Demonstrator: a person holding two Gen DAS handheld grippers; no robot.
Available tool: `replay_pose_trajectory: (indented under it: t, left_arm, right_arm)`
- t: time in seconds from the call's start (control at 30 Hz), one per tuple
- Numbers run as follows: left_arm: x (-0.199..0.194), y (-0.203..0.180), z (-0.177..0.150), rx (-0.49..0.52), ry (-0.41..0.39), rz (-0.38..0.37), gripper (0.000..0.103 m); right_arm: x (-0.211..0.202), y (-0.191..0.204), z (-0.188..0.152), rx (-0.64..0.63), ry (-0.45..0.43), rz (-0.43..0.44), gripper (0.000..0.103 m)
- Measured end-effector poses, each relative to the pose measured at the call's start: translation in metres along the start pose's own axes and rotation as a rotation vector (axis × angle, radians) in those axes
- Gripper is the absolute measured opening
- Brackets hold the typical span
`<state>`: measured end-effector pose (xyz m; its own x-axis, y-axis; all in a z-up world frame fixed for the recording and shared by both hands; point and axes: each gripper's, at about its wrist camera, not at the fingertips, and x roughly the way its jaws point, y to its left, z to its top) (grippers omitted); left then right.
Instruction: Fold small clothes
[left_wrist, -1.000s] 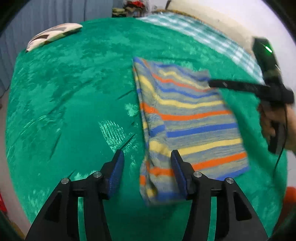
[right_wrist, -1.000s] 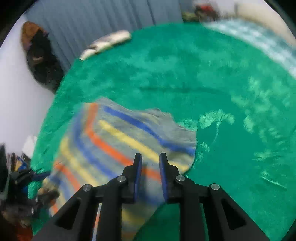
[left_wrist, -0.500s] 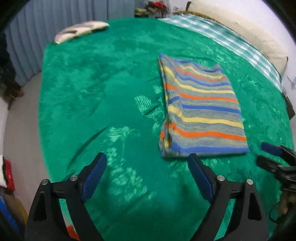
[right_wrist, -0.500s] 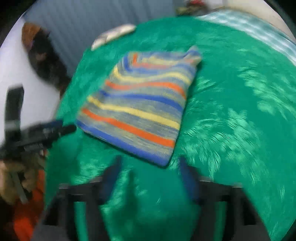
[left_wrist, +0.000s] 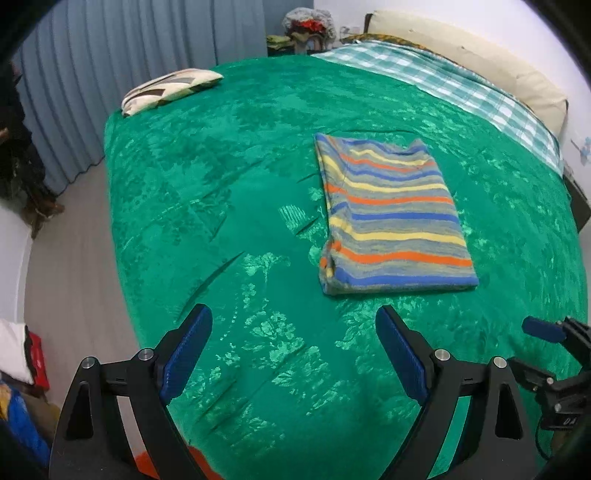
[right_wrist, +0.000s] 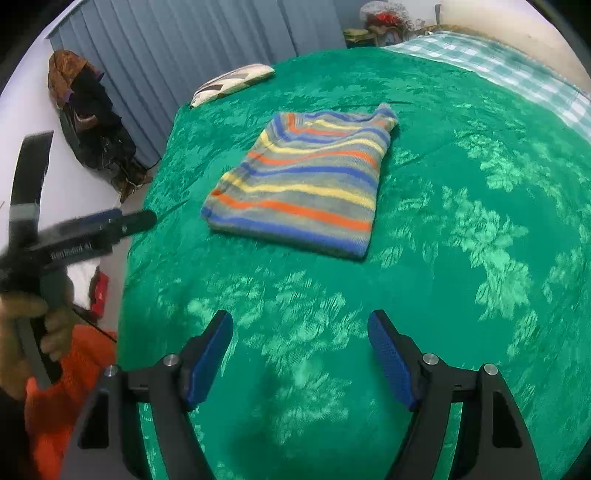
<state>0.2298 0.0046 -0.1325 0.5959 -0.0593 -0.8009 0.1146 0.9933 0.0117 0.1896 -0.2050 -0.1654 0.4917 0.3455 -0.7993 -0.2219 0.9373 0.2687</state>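
White lettering on the left tongs (right_wrist: 142, 219) body is too blurred to read.

I see a green bedspread (left_wrist: 258, 206) with a paler leafy sheen. On it lies a garment (left_wrist: 391, 218) striped grey, blue, yellow and orange. Beyond it, a teal-and-white checked sheet (left_wrist: 443, 81). At the bedspread's far corner, a cream pillow (left_wrist: 170, 90) with dark patches. My grippers are black with blue pads (right_wrist: 207, 362).
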Motion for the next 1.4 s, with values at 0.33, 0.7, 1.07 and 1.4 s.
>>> replay_pose_trajectory:
  t: [0.33, 0.7, 1.07, 1.4]
  left_arm:
    - [0.049, 0.027, 0.055, -0.100, 0.026, -0.267, 0.092]
    - [0.170, -0.029, 0.111, -0.004, 0.128, -0.248, 0.084]
    - [0.111, -0.045, 0.129, -0.018, 0.018, -0.323, 0.013]
    - [0.111, -0.031, 0.116, -0.010, 0.016, -0.077, 0.071]
  right_arm:
    - [0.004, -0.056, 0.033, 0.133, -0.055, 0.026, 0.075]
    - [0.119, -0.121, 0.142, 0.308, -0.035, 0.170, 0.075]
    - [0.098, -0.053, 0.183, 0.035, -0.113, 0.067, 0.024]
    - [0.080, -0.065, 0.198, 0.016, -0.094, -0.080, 0.073]
